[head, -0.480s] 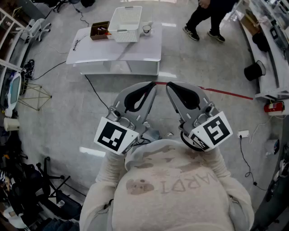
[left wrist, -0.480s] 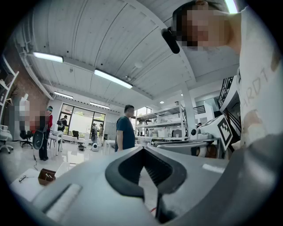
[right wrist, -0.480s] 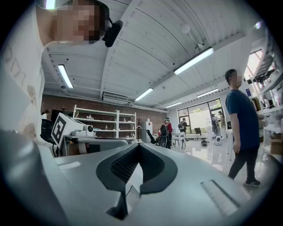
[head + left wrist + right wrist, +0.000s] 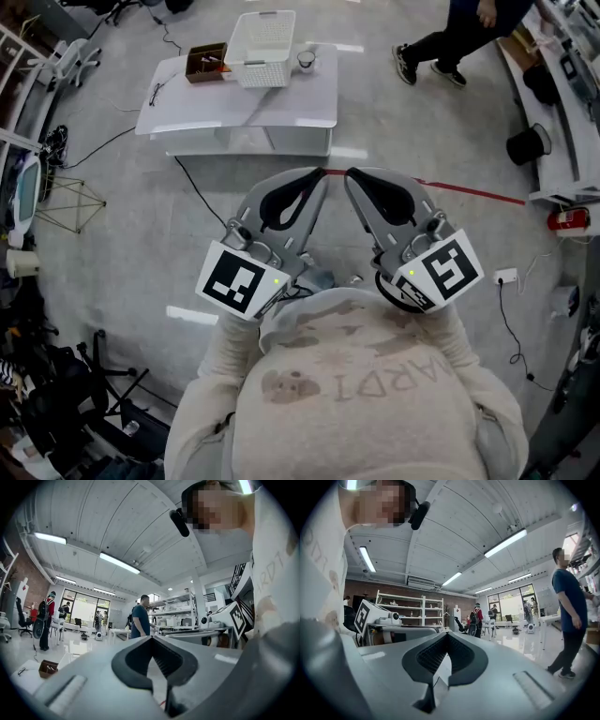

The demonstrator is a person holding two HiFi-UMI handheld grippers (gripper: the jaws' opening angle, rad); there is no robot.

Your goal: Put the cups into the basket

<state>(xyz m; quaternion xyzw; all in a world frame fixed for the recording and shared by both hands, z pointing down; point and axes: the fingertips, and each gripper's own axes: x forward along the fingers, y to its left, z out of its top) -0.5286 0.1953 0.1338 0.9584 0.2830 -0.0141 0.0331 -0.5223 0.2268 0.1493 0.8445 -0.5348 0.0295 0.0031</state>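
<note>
A white lattice basket (image 4: 262, 37) stands at the far end of a low white table (image 4: 281, 103), far ahead of me. One small cup (image 4: 306, 61) sits on the table just right of the basket. I hold both grippers close to my chest, well short of the table. My left gripper (image 4: 322, 172) is shut with nothing in it, and its jaw tips meet in the left gripper view (image 4: 151, 637). The right gripper (image 4: 349, 173) is shut and empty too, with its tips together in the right gripper view (image 4: 447, 633). The two grippers point towards each other, tips nearly touching.
A brown box (image 4: 206, 62) sits on the table left of the basket. A person (image 4: 459, 37) walks at the top right. A red line (image 4: 469, 192) crosses the floor, a black cable (image 4: 197, 187) runs from the table, and shelving and clutter line both sides.
The person in the background has stepped to the right. Both grippers stay where they were, still shut.
</note>
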